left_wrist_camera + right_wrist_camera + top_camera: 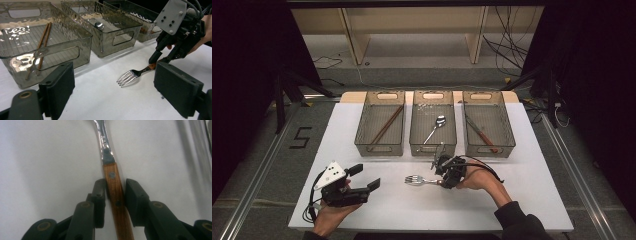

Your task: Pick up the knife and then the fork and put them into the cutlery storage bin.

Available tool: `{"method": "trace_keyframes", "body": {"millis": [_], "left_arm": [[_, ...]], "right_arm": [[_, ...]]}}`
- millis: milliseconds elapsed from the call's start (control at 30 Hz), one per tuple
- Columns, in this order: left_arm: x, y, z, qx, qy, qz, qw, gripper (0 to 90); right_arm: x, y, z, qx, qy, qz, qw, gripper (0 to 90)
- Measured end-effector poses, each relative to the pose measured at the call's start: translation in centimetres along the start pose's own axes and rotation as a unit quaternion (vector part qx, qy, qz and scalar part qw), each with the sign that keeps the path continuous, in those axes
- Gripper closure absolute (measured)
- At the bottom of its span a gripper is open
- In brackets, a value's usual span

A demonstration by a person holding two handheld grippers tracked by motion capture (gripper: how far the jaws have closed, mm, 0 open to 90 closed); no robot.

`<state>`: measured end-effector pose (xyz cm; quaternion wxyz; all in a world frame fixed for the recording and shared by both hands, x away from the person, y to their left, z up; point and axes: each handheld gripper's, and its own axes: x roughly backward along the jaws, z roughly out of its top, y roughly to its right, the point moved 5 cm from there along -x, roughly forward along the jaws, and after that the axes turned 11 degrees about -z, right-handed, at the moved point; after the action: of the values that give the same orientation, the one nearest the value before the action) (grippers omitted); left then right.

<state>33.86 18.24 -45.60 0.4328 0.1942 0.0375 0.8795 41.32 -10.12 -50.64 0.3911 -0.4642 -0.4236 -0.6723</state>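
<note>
the right gripper (115, 195) clamps the fork's (422, 180) wooden handle (117, 202) on the white table (412, 210). the left gripper (362, 177) gapes wide, holding nothing.

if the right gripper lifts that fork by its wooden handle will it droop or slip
The fork looks stiff metal riveted into wood, so it probably won't bend. The right gripper closes its jaws on the handle's flat sides, and bare wood should grip fairly well. Held near the handle's front end, the tines may sag only slightly.

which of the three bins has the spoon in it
The middle bin holds the spoon. The left bin holds chopsticks, and the right bin holds a wooden-handled utensil.
</note>
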Motion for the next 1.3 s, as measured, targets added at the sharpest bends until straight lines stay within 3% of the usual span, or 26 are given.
{"method": "trace_keyframes", "body": {"millis": [167, 400, 700, 733, 1000, 1100, 1167, 1300], "left_arm": [[0.0, 0.0, 0.0, 0.0, 0.001, 0.0, 1.0, 16.6], [0.0, 0.0, 0.0, -0.001, 0.001, 0.0, 1.0, 16.6], [0.1, 0.0, 0.0, -0.001, 0.0, 0.001, 1.0, 16.6], [0.0, 0.0, 0.0, 0.0, 0.001, 0.001, 1.0, 16.6], [0.0, 0.0, 0.0, 0.0, 0.001, 0.002, 1.0, 16.6], [0.0, 0.0, 0.0, 0.0, 0.002, 0.002, 1.0, 16.6], [0.0, 0.0, 0.0, 0.0, 0.002, 0.002, 1.0, 16.6], [0.0, 0.0, 0.0, 0.0, 0.003, 0.002, 1.0, 16.6]], "right_arm": [[0.0, -0.2, 0.2, 0.006, -0.005, -0.004, 1.0, 72.0], [0.1, -0.4, 0.4, 0.038, -0.012, -0.005, 0.9992, 76.4], [0.2, -0.5, 0.3, 0.021, -0.003, -0.001, 0.9998, 77.2], [0.3, -0.4, 0.3, 0.028, -0.001, -0.002, 0.9996, 77.2], [1.4, 0.1, 0.2, 0.01, 0.031, -0.001, 0.9995, 77.2], [2.1, 0.4, 0.1, -0.012, 0.051, -0.002, 0.9986, 77.2], [2.4, 0.8, 0.0, -0.014, 0.068, -0.002, 0.9976, 77.2], [3.7, 1.7, -0.1, -0.056, 0.105, 0.001, 0.9929, 77.2]]}}
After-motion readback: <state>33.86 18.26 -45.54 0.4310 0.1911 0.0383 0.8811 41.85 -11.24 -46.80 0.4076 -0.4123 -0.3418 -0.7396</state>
